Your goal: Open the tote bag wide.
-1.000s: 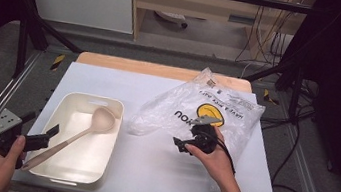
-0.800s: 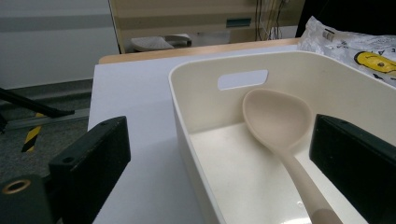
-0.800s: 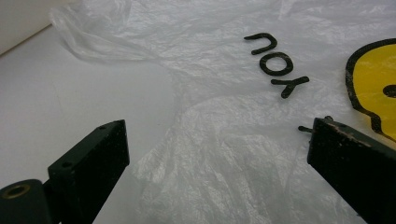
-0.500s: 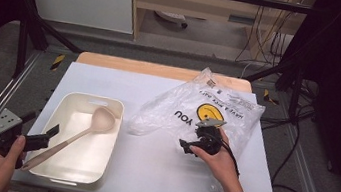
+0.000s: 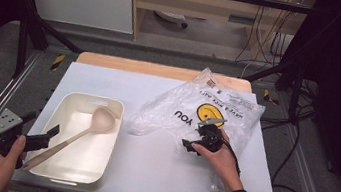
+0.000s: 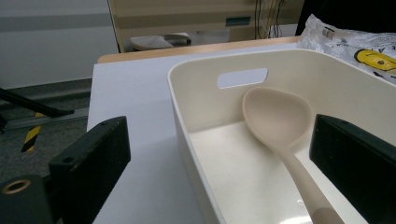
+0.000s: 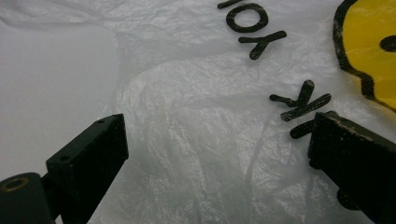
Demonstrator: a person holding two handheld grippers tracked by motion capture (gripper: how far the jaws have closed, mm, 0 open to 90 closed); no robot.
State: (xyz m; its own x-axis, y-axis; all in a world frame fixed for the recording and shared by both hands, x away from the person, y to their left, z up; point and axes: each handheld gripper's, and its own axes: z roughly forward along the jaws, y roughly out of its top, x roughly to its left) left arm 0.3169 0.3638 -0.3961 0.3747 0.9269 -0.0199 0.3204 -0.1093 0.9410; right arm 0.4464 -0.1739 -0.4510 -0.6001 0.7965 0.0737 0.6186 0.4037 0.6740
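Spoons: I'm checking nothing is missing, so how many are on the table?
1. The spoon lies in the tub at the table's left, bowl toward the far end, handle over the near rim. The bag might hide more.

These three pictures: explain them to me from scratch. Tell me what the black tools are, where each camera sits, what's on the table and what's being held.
A person holds a hand-operated two-jaw gripper in each hand. The high view looks down on the white table; each of the other two cameras rides on a gripper and looks along its black jaws. The left gripper is open, aimed at a beige ladle lying in a cream tub. The right gripper is open over a clear plastic bag with a yellow smiley. Neither holds anything.
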